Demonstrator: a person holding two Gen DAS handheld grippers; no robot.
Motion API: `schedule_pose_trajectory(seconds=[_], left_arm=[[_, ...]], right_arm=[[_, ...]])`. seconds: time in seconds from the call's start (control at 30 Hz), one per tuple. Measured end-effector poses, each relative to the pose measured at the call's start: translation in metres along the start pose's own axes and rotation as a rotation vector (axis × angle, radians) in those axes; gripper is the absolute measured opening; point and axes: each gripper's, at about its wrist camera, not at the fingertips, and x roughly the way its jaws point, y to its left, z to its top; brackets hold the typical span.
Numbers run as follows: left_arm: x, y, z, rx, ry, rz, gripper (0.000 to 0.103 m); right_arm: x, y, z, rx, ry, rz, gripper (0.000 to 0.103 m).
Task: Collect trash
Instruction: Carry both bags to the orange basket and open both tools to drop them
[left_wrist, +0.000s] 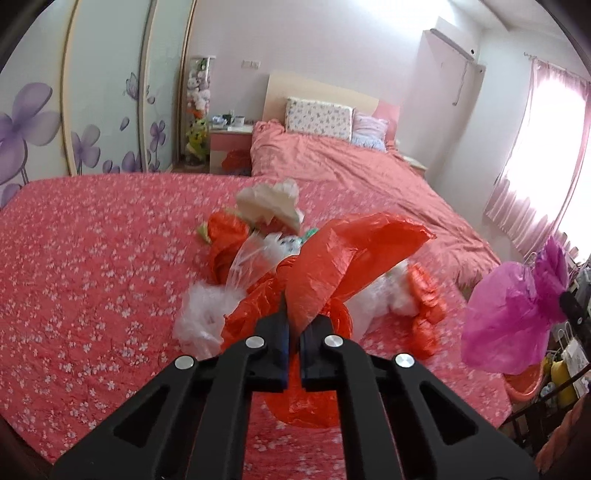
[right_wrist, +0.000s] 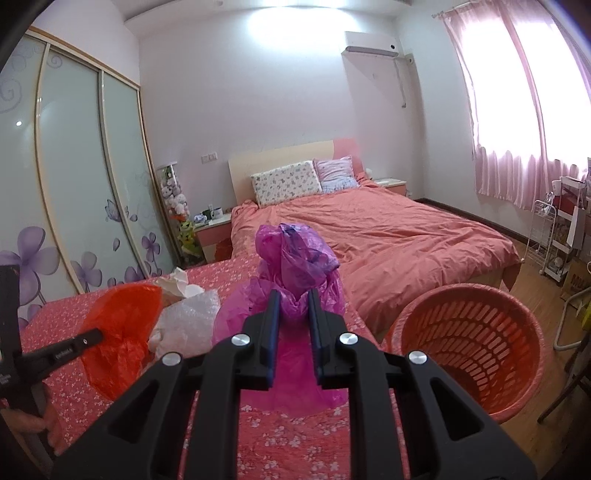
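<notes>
My left gripper (left_wrist: 295, 321) is shut on a crumpled orange plastic bag (left_wrist: 351, 251), held just above a pile of trash on the red floral bedspread (left_wrist: 92, 277). The pile holds white tissue (left_wrist: 269, 203), clear bubble wrap (left_wrist: 207, 314) and more orange plastic (left_wrist: 424, 310). My right gripper (right_wrist: 293, 299) is shut on a magenta plastic bag (right_wrist: 295, 258) that hangs over the bedspread's edge. In the right wrist view the left gripper (right_wrist: 96, 336) shows at the left with the orange bag (right_wrist: 122, 325), beside bubble wrap (right_wrist: 188, 321).
An orange slotted basket (right_wrist: 469, 343) stands on the wooden floor just right of the bedspread's corner. Behind lies a bed with a salmon duvet (right_wrist: 388, 229). A sliding wardrobe (right_wrist: 74, 177) lines the left wall; a wire rack (right_wrist: 554, 236) stands by the curtained window.
</notes>
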Motion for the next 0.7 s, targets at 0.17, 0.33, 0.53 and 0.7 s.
schedule_pose_trajectory(seconds=[0.17, 0.33, 0.53, 0.7], left_arm=[[-0.015, -0.024, 0.011, 0.019, -0.026, -0.053, 0.003], [-0.018, -0.060, 0.013, 0.036, -0.030, -0.124, 0.003], [-0.008, -0.112, 0.007, 0.087, -0.019, -0.207, 0.003], [0.004, -0.149, 0.001, 0.108, 0.009, -0.285, 0.003]], right_arm=[[-0.014, -0.016, 0.005, 0.016, -0.027, -0.023, 0.016], [-0.022, -0.040, 0.005, 0.031, -0.040, -0.069, 0.016], [-0.028, -0.074, 0.001, 0.051, -0.040, -0.143, 0.016], [-0.029, -0.108, -0.002, 0.079, -0.036, -0.217, 0.016]])
